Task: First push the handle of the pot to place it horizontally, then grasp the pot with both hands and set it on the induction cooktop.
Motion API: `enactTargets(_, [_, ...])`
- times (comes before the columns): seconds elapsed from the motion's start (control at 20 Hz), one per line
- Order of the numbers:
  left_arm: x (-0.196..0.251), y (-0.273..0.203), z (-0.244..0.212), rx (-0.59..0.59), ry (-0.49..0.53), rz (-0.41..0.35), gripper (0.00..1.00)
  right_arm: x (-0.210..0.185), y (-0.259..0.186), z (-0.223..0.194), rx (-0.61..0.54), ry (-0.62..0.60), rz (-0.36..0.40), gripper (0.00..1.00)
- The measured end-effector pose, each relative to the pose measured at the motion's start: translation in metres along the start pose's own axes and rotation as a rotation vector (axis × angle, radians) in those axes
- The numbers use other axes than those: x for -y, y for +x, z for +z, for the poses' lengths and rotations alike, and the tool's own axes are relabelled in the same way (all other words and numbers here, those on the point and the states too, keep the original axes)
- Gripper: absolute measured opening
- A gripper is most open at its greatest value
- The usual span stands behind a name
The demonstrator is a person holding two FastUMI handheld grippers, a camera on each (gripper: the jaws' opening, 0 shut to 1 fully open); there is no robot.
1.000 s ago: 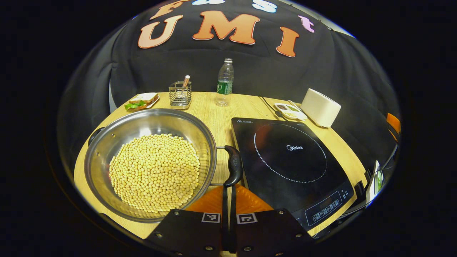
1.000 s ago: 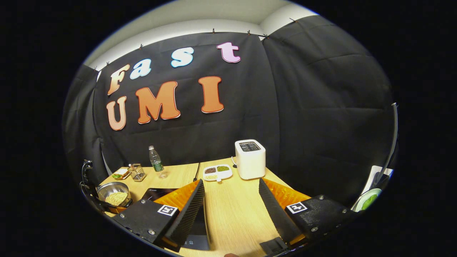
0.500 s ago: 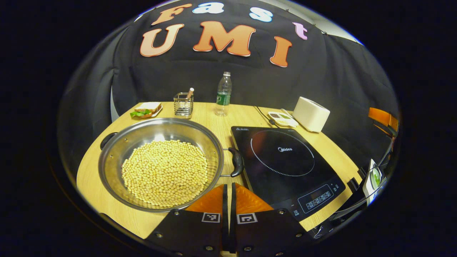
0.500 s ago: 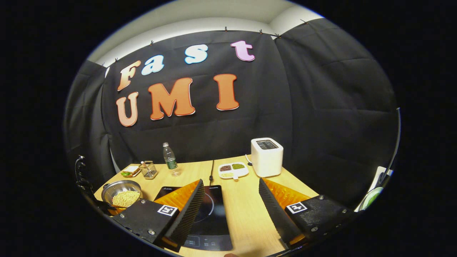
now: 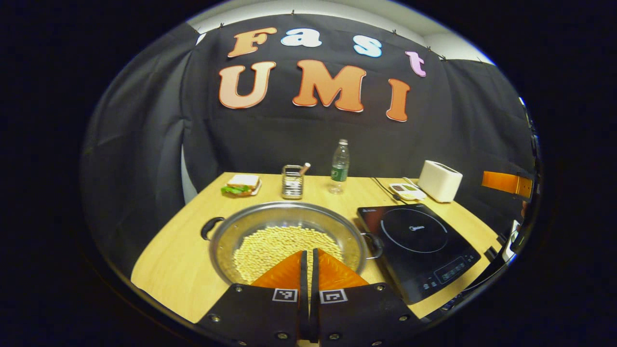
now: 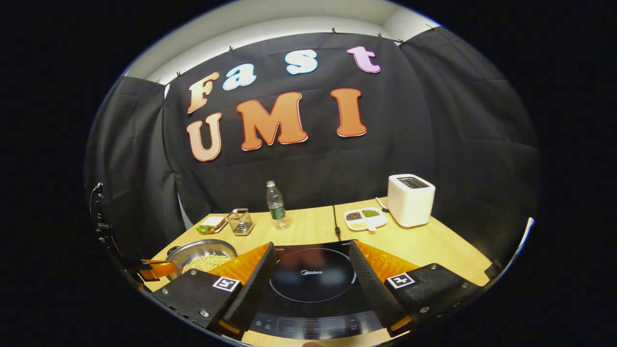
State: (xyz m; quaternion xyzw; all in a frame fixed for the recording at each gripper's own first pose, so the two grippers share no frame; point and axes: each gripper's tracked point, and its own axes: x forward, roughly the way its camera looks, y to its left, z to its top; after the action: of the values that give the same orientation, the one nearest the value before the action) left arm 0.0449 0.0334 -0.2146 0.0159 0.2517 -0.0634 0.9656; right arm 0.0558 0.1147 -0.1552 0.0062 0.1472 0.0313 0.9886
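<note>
Pot (image 5: 289, 231) sits on the desk (image 5: 183, 250), just left of the induction cooktop (image 5: 419, 241), not on it. It's full of soybeans (image 5: 270, 243). Its two black handles lie left (image 5: 210, 226) and right (image 5: 375, 243), roughly horizontal; the right one is just beside the cooktop edge.

My left tool (image 5: 308, 270) is over the pot's near rim, fingers pressed together, nothing between them. Can't tell if it touches the rim.

My right tool (image 6: 312, 270) hangs over the cooktop (image 6: 313, 274), fingers wide apart, holding nothing. In the right gripper view, the pot (image 6: 202, 253) is off to the left, with the left tool (image 6: 154, 270) beside it.

At the back of the desk: sandwich plate (image 5: 241, 184), wire utensil holder (image 5: 292, 182), water bottle (image 5: 340, 166), divided dish (image 5: 407, 191), white toaster (image 5: 439, 180).
</note>
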Motion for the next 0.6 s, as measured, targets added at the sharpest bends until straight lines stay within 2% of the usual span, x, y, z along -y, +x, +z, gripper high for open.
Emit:
enactTargets(0.05, [-0.013,-0.001,0.003,0.008,-0.006,0.015,0.02,-0.013,0.004,-0.008,-0.015,-0.004,0.010,0.95])
enactTargets(0.2, [-0.048,0.001,0.010,0.036,-0.017,0.034,0.02,-0.050,0.018,-0.030,-0.069,0.003,0.039,0.95])
enactTargets(0.35, [-0.072,0.009,0.011,0.051,-0.041,0.015,0.05,-0.082,0.033,-0.052,-0.127,0.015,0.061,0.95])
enactTargets(0.4, [-0.073,0.010,0.009,0.052,-0.074,-0.002,0.10,-0.091,0.038,-0.059,-0.145,0.013,0.063,0.95])
enactTargets(0.5, [-0.084,0.017,0.005,0.050,-0.121,-0.031,0.36,-0.104,0.046,-0.071,-0.174,0.004,0.060,0.95])
enactTargets(0.6, [-0.099,0.028,-0.001,0.039,-0.110,-0.028,0.59,-0.114,0.057,-0.080,-0.192,-0.011,0.045,0.95])
